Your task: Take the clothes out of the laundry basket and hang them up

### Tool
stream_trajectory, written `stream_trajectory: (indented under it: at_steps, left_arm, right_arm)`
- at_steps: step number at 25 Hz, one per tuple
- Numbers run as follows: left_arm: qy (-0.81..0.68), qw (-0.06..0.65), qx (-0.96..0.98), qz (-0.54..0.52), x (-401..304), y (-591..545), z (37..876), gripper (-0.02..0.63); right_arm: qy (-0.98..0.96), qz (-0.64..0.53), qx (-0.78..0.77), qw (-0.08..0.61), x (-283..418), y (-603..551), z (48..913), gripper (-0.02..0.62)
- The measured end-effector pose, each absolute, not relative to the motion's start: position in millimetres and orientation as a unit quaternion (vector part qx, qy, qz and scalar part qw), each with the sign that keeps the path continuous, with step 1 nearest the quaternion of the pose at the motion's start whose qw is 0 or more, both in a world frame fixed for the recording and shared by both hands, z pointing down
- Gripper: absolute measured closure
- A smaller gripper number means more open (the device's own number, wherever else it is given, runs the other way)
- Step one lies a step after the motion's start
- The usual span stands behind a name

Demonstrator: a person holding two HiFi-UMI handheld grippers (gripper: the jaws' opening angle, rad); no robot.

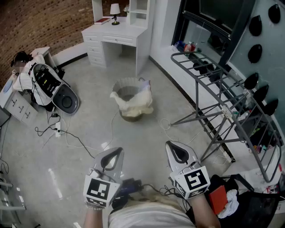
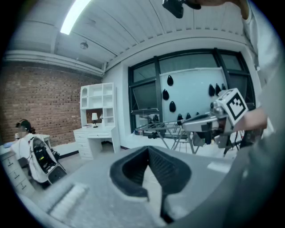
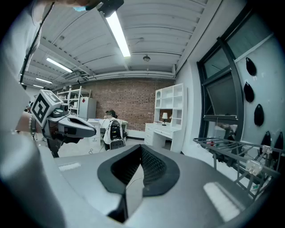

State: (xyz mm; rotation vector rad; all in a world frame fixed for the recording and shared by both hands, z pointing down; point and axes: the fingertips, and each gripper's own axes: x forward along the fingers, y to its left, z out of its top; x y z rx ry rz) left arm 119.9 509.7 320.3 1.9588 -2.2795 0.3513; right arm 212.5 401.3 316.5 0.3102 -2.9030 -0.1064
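Laundry basket (image 1: pixel 119 85) sits on the grey floor (image 1: pixel 147 142), just above the middle of the head view. The pale clothes (image 1: pixel 139 106) are bunched inside it, and a fold hangs over its lower right rim.

Down at the bottom edge, well apart from the basket, come the left tongs (image 1: pixel 112 156) and the right tongs (image 1: pixel 177 151). They sit side by side, both pointing up the frame, and the basket lies farther up, roughly between their two lines. The left tongs are clenched, pads pressed together, nothing caught in them. Same story for the right tongs, clamped tight on nothing at all.

Right of the basket, the grey drying rack (image 1: pixel 222 107) stands unfolded along the window wall, reaching from the upper right down towards the right tongs. A dark cable (image 1: pixel 75 138) trails over the floor at the left. At top centre, a white worktop (image 1: pixel 113 32) with drawers carries a small lamp (image 1: pixel 115 10).
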Motion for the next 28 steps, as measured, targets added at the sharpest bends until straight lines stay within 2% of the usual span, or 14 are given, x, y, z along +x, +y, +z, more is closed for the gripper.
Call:
stream_trajectory:
  at_steps: [21, 22, 23, 25, 28]
  left_arm:
    - [-0.755, 0.060, 0.645, 0.104, 126.8, 505.1, 322.4, 0.611]
    - [-0.754, 0.061, 0.646, 0.103, 127.9, 504.3, 322.2, 0.579]
    - [-0.754, 0.061, 0.646, 0.102, 128.4, 503.5, 322.0, 0.519]
    - [-0.757, 0.061, 0.642, 0.100, 127.1, 502.5, 321.3, 0.517]
    - [-0.765, 0.062, 0.634, 0.096, 125.4, 501.8, 321.2, 0.517]
  right_arm:
    - [-0.990, -0.016, 0.107, 0.093, 215.5, 399.1, 315.3, 0.586]
    - [-0.990, -0.011, 0.107, 0.092, 215.7, 398.1, 315.0, 0.586]
    - [-0.990, -0.006, 0.107, 0.090, 215.7, 397.3, 314.8, 0.561]
    - [-0.991, 0.000, 0.104, 0.086, 215.1, 396.0, 314.4, 0.502]
    - [-0.991, -0.005, 0.100, 0.083, 215.9, 393.2, 314.9, 0.492]
